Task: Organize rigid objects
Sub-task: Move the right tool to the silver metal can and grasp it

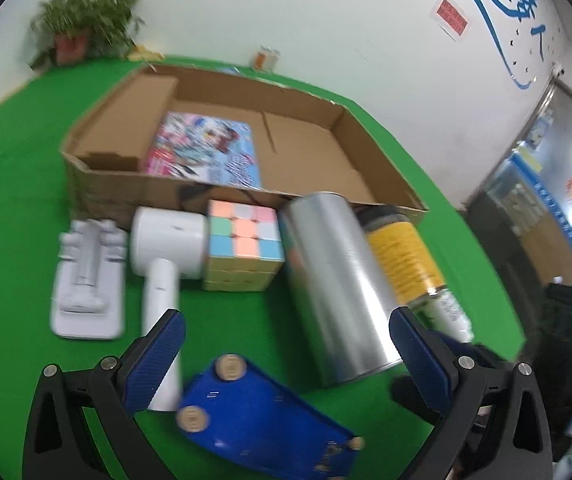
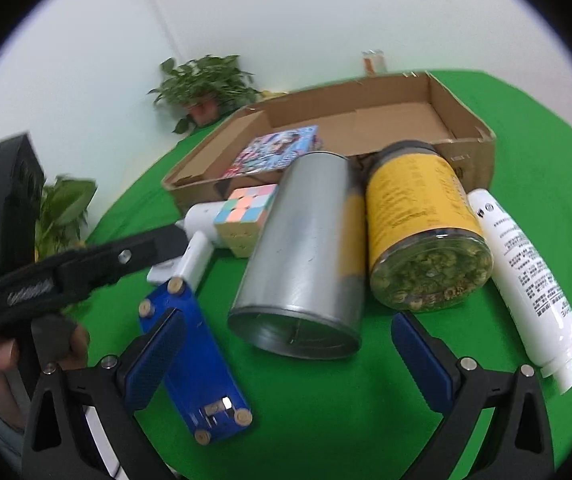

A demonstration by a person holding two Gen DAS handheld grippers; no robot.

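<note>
A row of objects lies on the green table in front of a low cardboard box [image 1: 98, 184] [image 2: 473, 148] that holds a colourful book [image 1: 206, 148] [image 2: 274, 152]. From the left: a white stand [image 1: 86, 280], a white hair dryer [image 1: 166, 248] [image 2: 200, 248], a pastel cube [image 1: 242, 240] [image 2: 246, 212], a silver tin [image 1: 333, 280] [image 2: 301, 264], a yellow-labelled jar [image 1: 401, 252] [image 2: 421, 232] and a white bottle [image 2: 521, 276]. A blue board [image 1: 262, 416] [image 2: 194, 356] lies nearest. My left gripper [image 1: 286, 344] is open above the board. My right gripper [image 2: 286, 348] is open before the tin.
Potted plants [image 1: 82, 28] [image 2: 206, 84] stand at the table's far corner by the white wall. A small carton [image 1: 266, 56] [image 2: 373, 62] sits behind the box. A hand [image 2: 10, 352] holds the other black gripper at the left of the right wrist view.
</note>
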